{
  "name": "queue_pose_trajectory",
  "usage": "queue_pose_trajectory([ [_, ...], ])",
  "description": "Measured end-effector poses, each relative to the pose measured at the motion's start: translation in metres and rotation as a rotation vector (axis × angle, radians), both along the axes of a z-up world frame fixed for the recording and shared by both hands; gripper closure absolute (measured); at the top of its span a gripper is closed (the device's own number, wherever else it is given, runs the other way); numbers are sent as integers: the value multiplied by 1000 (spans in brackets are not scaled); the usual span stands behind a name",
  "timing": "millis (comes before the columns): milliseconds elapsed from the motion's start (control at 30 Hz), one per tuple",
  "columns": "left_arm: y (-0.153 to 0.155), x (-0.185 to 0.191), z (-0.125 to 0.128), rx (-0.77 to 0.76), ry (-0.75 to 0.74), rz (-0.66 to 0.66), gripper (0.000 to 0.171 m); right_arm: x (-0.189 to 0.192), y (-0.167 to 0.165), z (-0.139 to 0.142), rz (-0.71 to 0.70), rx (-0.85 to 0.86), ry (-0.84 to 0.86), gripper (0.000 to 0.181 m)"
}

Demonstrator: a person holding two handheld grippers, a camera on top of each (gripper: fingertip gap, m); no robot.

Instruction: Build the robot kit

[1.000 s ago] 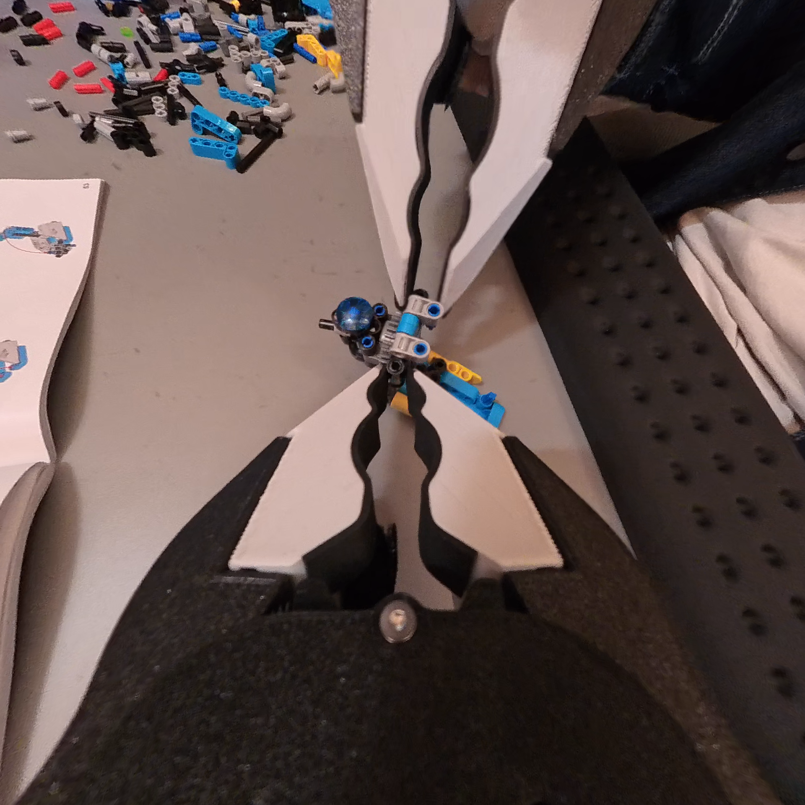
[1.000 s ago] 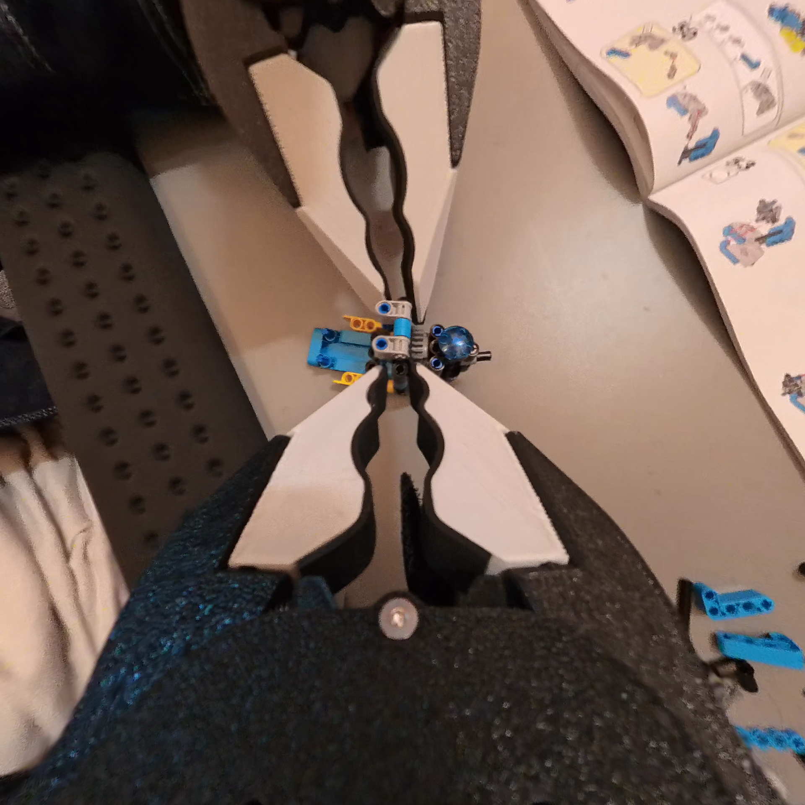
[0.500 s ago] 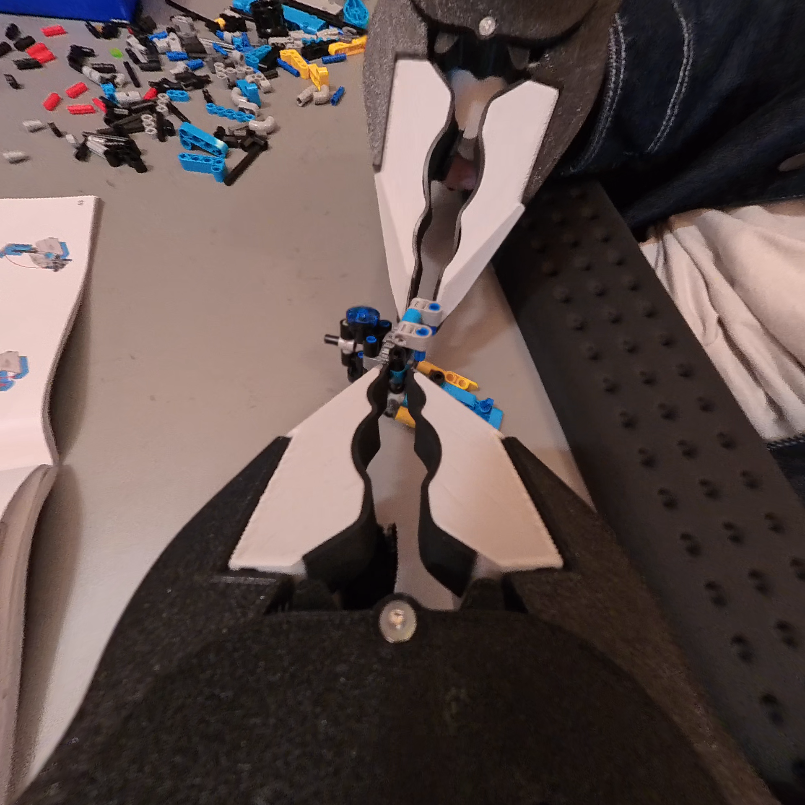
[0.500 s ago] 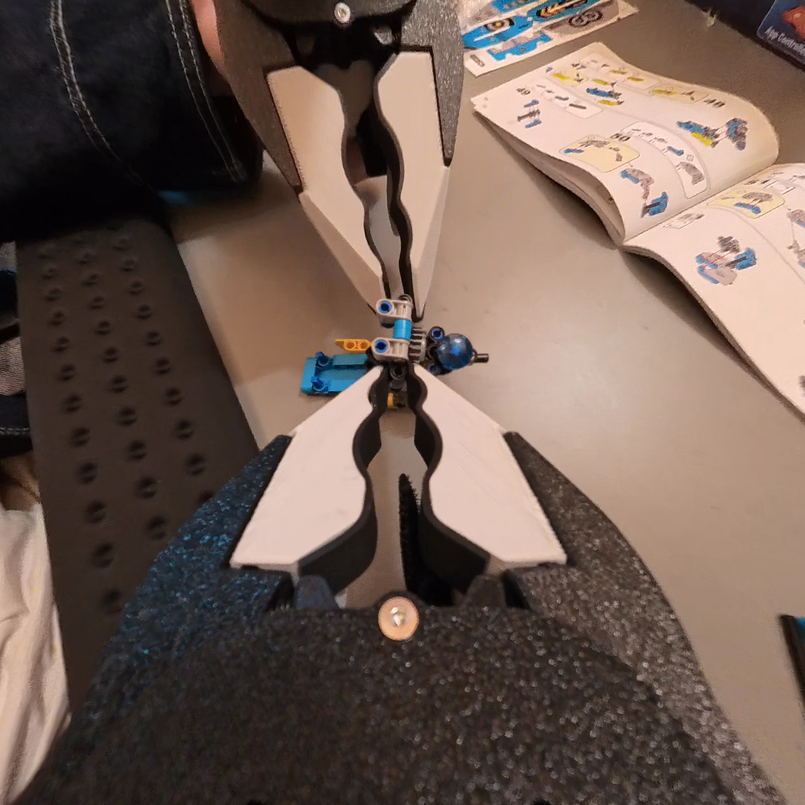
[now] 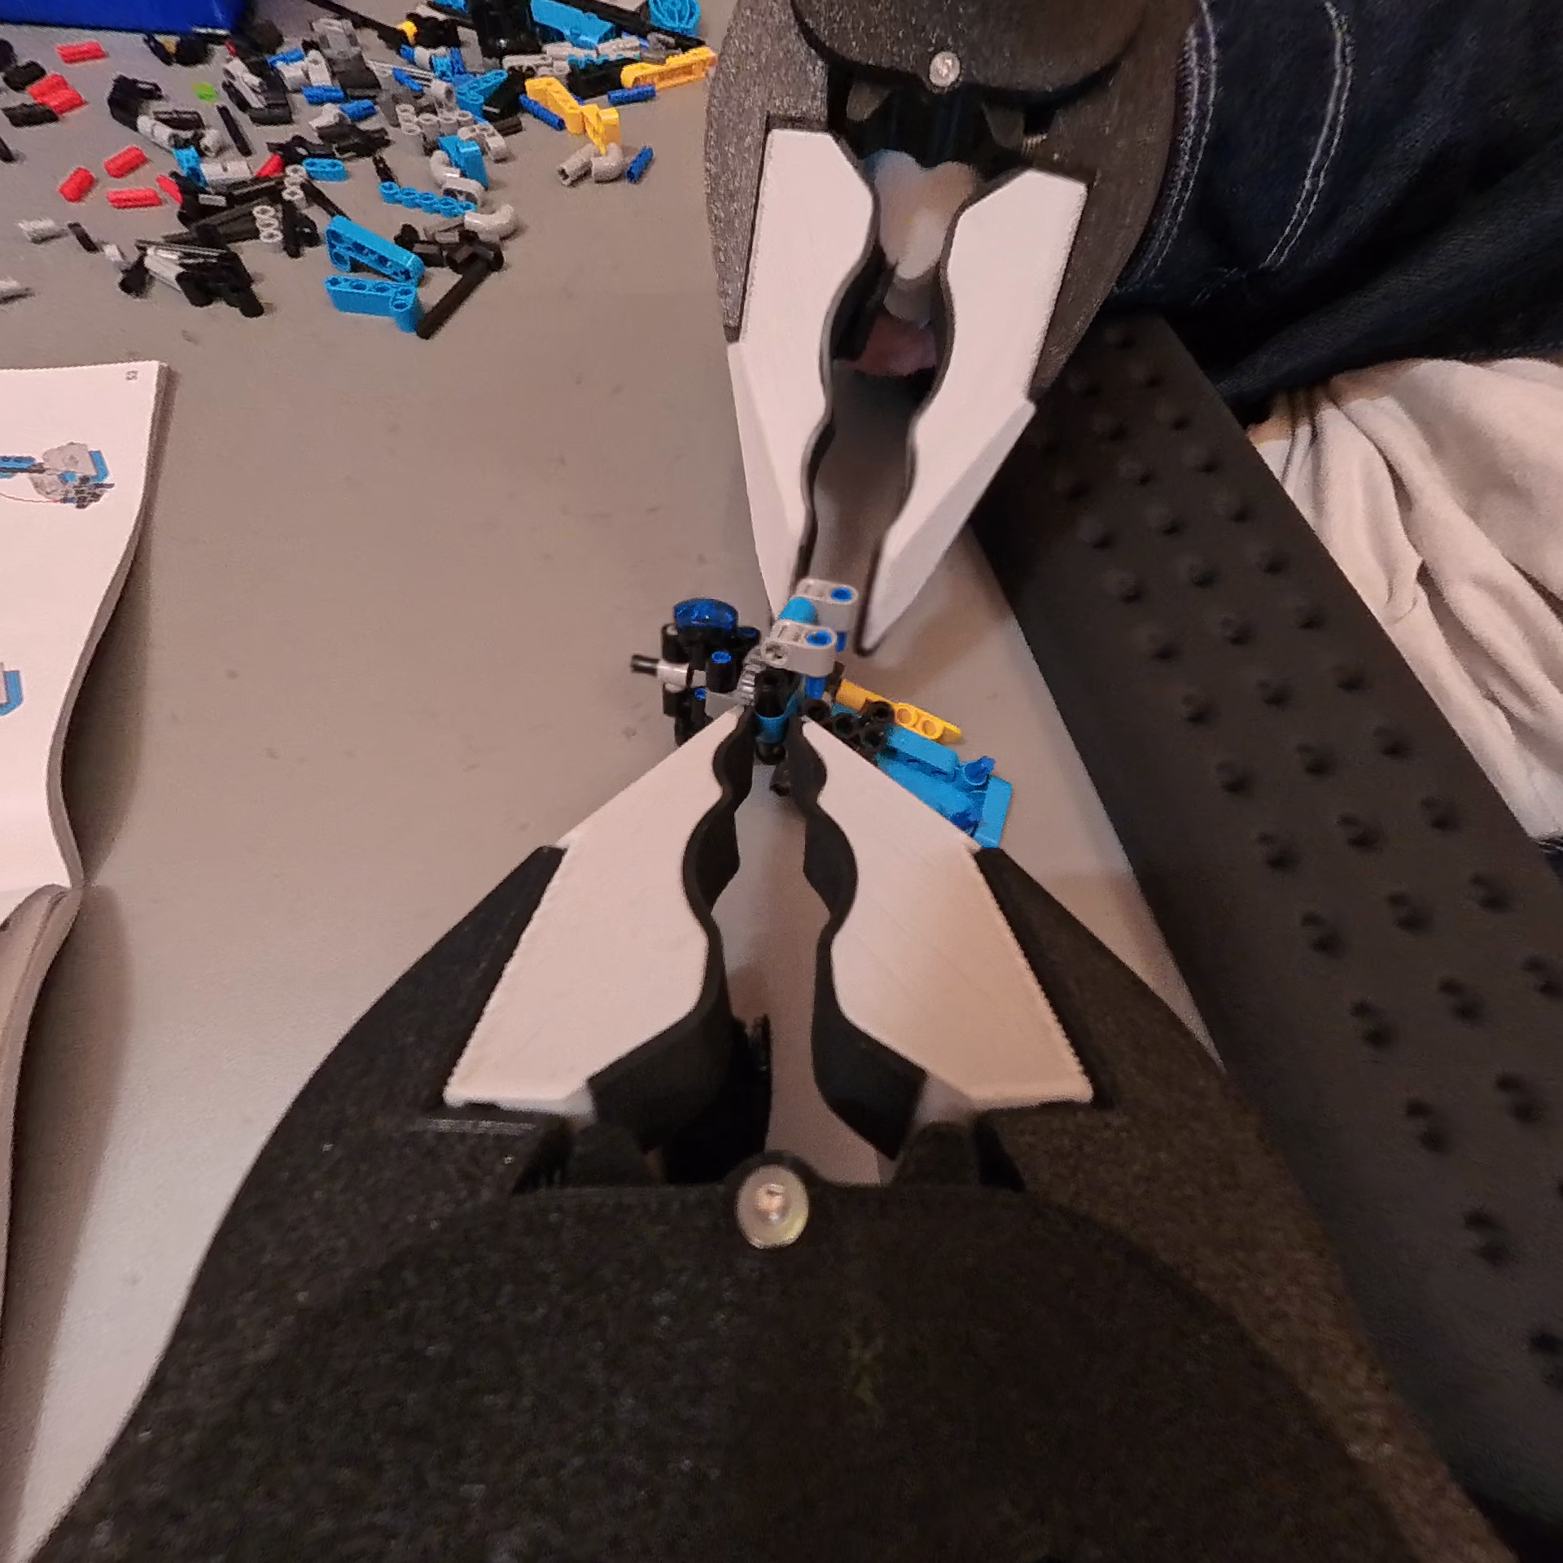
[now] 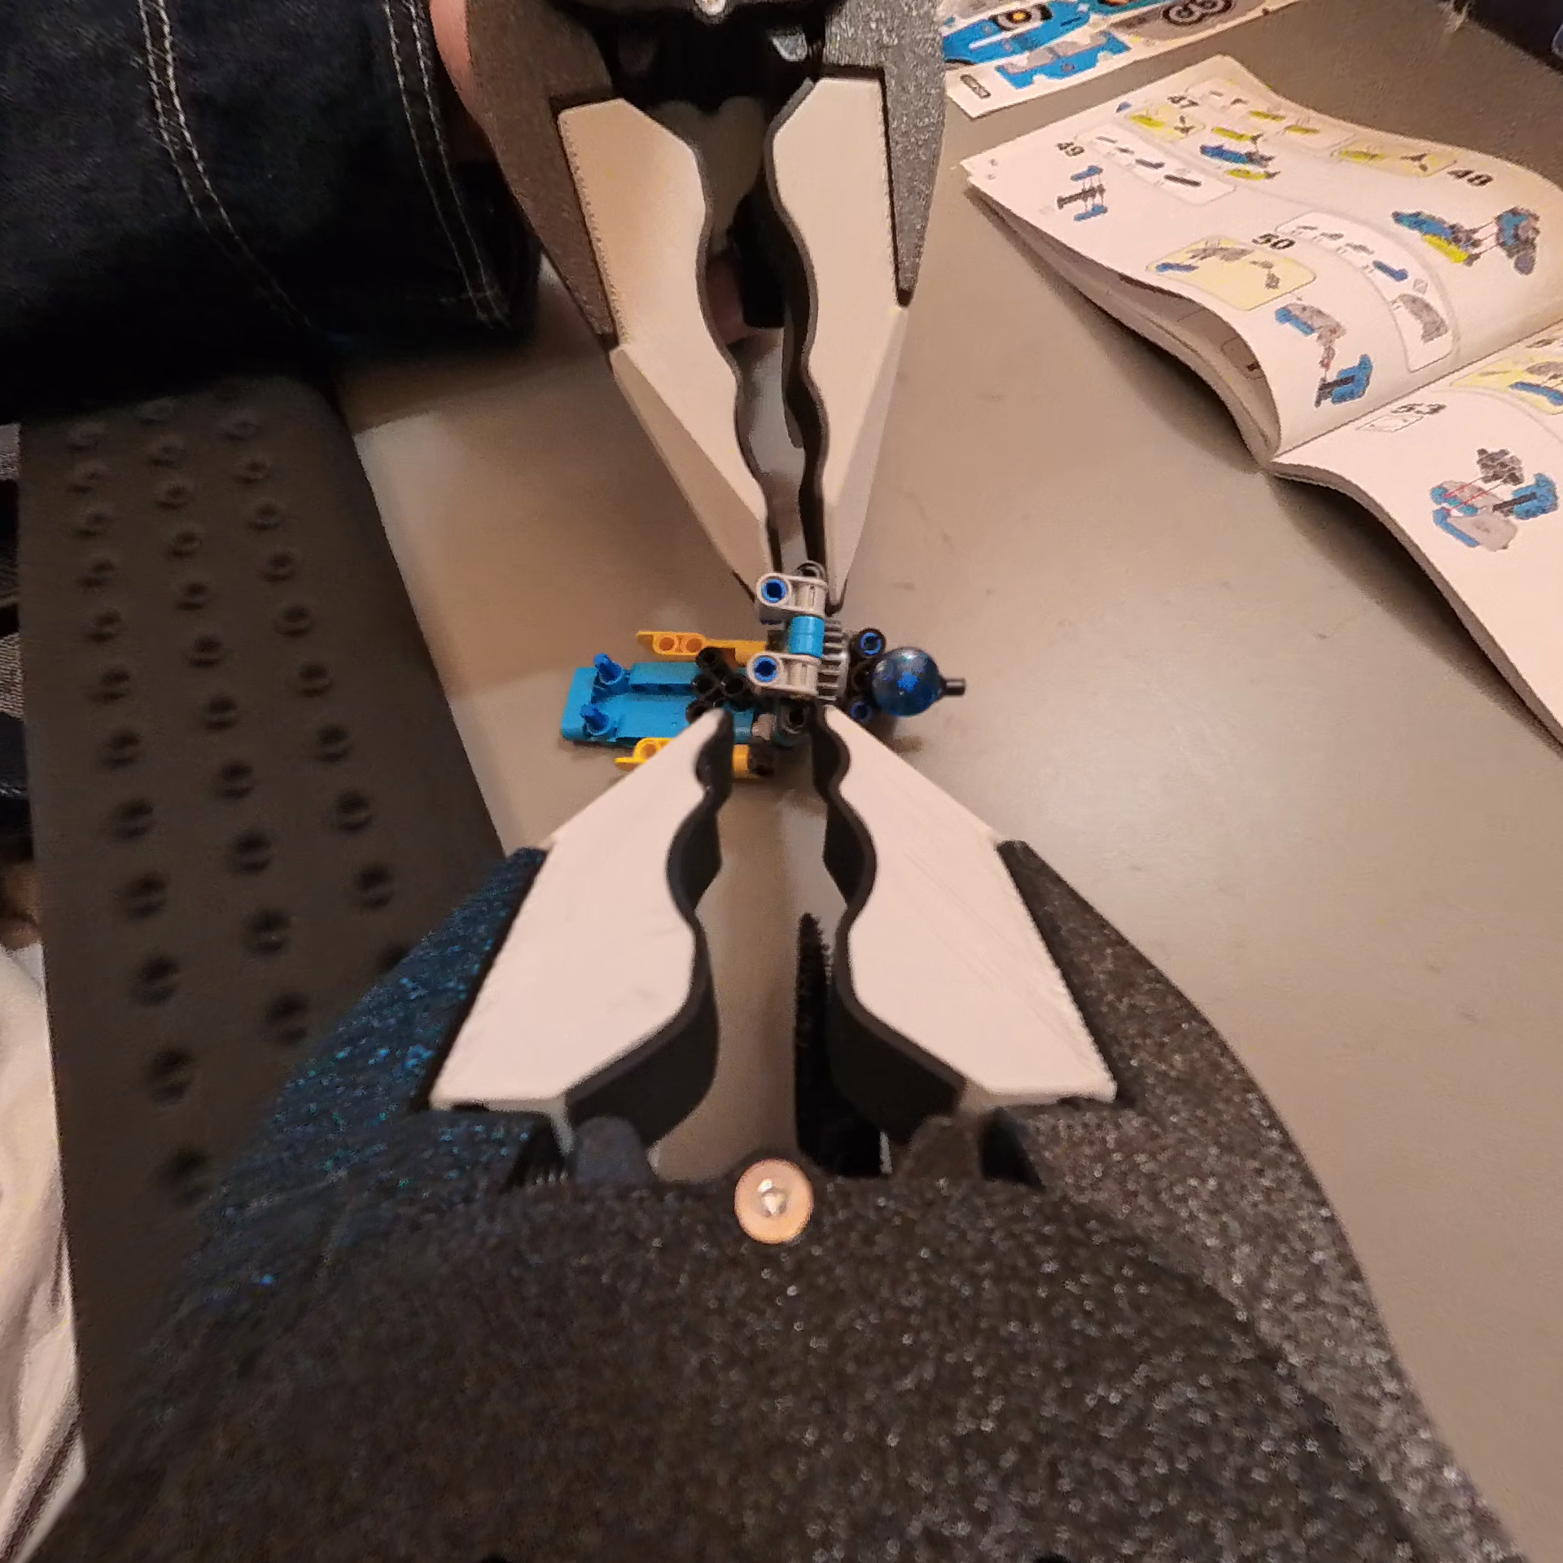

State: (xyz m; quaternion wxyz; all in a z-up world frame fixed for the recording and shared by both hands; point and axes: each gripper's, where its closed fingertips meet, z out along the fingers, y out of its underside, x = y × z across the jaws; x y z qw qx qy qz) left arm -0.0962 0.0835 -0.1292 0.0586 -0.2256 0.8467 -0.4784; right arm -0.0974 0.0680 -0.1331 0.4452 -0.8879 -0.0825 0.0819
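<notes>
1. Now the right gripper (image 6: 771,727) shows its whole white fingers and black body in the left wrist view, where a second ago only their lower part fitted in. Its tips stand slightly wider apart than half a second ago.
2. The grey table (image 5: 423,592) carries everything. A black dimpled mat (image 5: 1269,846) runs along its near edge, with a dark denim sleeve (image 6: 211,169) above it.
3. An open booklet (image 6: 1353,338) lies well off to one side, and a scatter of loose pieces (image 5: 338,169) lies far beyond it.
4. The left gripper (image 5: 765,740) is pressed onto the small brick model (image 5: 761,668), pinching it.
5. The right gripper's tips flank the same model from the opposite side. I cannot tell whether they grip it.
6. The model sits between the two sets of tips, near the mat, and its blue dome (image 5: 706,613) is now seen edge-on.
</notes>
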Motion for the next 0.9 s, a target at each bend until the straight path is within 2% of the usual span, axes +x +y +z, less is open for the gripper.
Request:
queue_pose_trajectory([
  [67,-1,-1,3,-11,-7,-3,164,2,0,2,-8,12,-23,174],
  [233,-3,-7,6,-23,-10,-24,164,-5,-3,11,14,56,-48,174],
  [367,-2,-8,-5,15,17,-22,164,-6,-2,2,20,8,-51,174],
  [900,-2,-6,-11,13,79,-2,163,-3,-2,-4,1,-32,1,174],
])
